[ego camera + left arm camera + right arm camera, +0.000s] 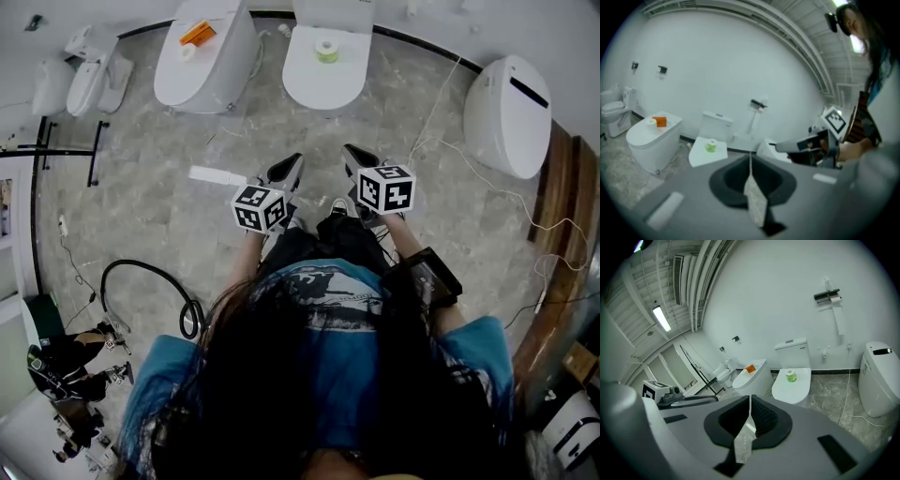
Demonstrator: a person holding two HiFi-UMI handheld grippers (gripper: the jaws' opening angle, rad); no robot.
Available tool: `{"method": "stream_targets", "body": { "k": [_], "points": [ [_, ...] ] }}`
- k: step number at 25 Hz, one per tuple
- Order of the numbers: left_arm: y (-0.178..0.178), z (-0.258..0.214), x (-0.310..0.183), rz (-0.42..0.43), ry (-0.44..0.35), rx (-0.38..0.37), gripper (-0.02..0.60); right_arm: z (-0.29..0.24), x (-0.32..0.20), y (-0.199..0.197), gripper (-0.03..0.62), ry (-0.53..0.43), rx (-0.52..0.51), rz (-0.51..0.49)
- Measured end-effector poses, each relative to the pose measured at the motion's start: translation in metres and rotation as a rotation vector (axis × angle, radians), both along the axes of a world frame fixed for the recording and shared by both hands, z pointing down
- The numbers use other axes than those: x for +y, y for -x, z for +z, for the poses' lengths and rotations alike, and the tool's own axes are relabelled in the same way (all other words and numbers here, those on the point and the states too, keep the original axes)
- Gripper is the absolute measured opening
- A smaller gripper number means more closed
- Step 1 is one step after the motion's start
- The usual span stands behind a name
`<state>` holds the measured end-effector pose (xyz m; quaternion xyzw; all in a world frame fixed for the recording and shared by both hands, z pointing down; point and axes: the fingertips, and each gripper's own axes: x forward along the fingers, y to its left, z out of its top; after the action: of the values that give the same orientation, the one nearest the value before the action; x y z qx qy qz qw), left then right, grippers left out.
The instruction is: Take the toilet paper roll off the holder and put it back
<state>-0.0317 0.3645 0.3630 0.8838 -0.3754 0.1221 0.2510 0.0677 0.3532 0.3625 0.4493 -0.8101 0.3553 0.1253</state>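
Closest to me, both tongs hang out in front of the person's body, over the grey marbled floor (169, 187). The left tongs (294, 162) are closed, the jaws meeting in a thin seam with nothing between them. The right tongs (350, 151) are just beside them, also pressed together and empty.

Beyond the tips stands the middle toilet (309, 80), lid down, with a green-wrapped roll (326, 51) upright on the lid. To its left is the left toilet (202, 75), carrying an orange box (198, 33) and a small white roll on its lid. A third toilet (506, 117) stands off to the right.

Farthest off, on the white wall (778, 296), the holder (826, 295) sits above and right of the middle toilet's tank. The toilet paper roll (836, 300) hangs on it, a strip trailing down, well apart from both tongs.
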Motion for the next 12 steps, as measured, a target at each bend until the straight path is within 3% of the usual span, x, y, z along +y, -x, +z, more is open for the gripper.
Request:
{"method": "stream_targets", "body": {
  "k": [12],
  "points": [
    [0.03, -0.03, 0.013, 0.066, -0.064, 0.034, 0.0, -0.012, 0.024, 0.046, 0.023, -0.004, 0.035, 0.034]
  ]
}}
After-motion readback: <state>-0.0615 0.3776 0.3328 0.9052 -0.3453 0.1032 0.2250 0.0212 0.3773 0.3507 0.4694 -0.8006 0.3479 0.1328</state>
